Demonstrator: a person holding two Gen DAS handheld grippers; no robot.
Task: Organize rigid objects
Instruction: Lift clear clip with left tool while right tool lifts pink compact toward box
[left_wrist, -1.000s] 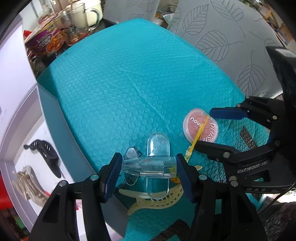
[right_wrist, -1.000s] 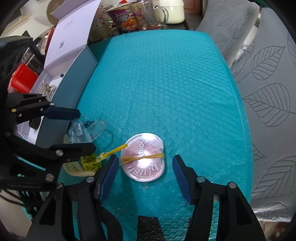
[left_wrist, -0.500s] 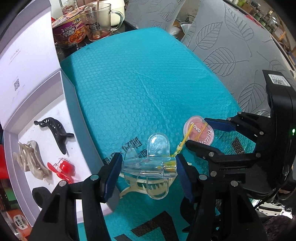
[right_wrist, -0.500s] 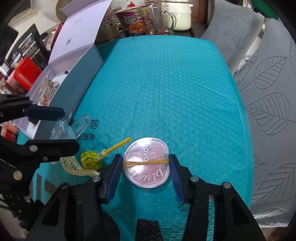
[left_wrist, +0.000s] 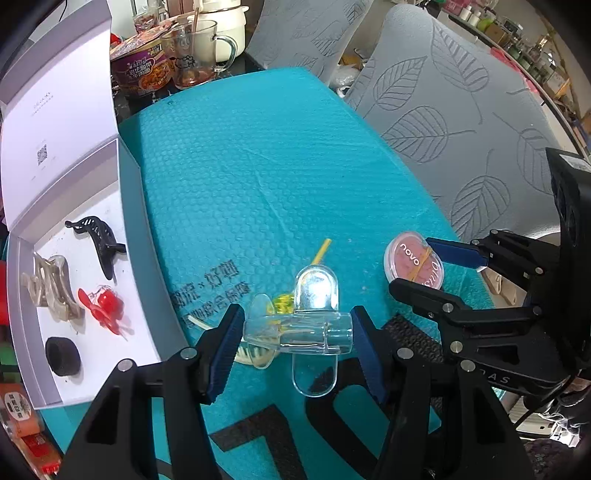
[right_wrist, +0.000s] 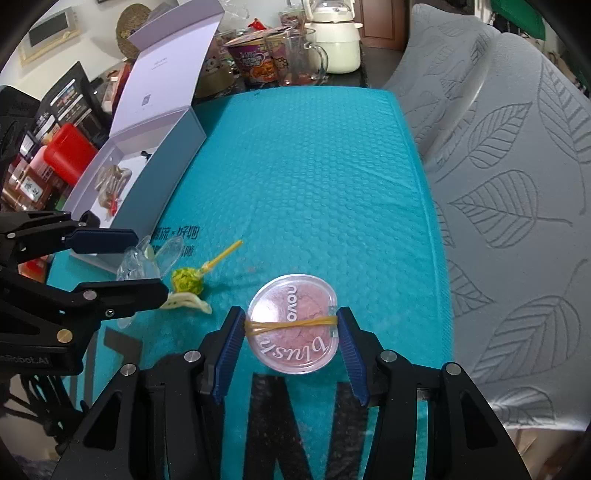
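My left gripper (left_wrist: 297, 334) is shut on a clear plastic clip (left_wrist: 306, 332) and holds it above the teal mat (left_wrist: 258, 166). My right gripper (right_wrist: 291, 328) is shut on a round pink blush compact (right_wrist: 293, 325) bound with a rubber band, lifted off the mat; it also shows in the left wrist view (left_wrist: 412, 260). A yellow-green lollipop (right_wrist: 188, 278) and a cream hair claw (right_wrist: 188, 302) lie on the mat beneath the left gripper (right_wrist: 144, 266). The open white box (left_wrist: 74, 295) stands at the left.
In the box lie a black claw clip (left_wrist: 98, 238), a beige clip (left_wrist: 51, 288), a red clip (left_wrist: 105, 306) and a black ring (left_wrist: 62, 356). A noodle cup (left_wrist: 142, 70), glass mug (left_wrist: 195, 53) and white pot stand behind the mat. Grey leaf-pattern cushions (left_wrist: 461, 122) lie right.
Both grippers have risen and pulled back from the mat with their objects. The right gripper closed on the compact and lifted it. The lollipop and cream claw stay on the mat.
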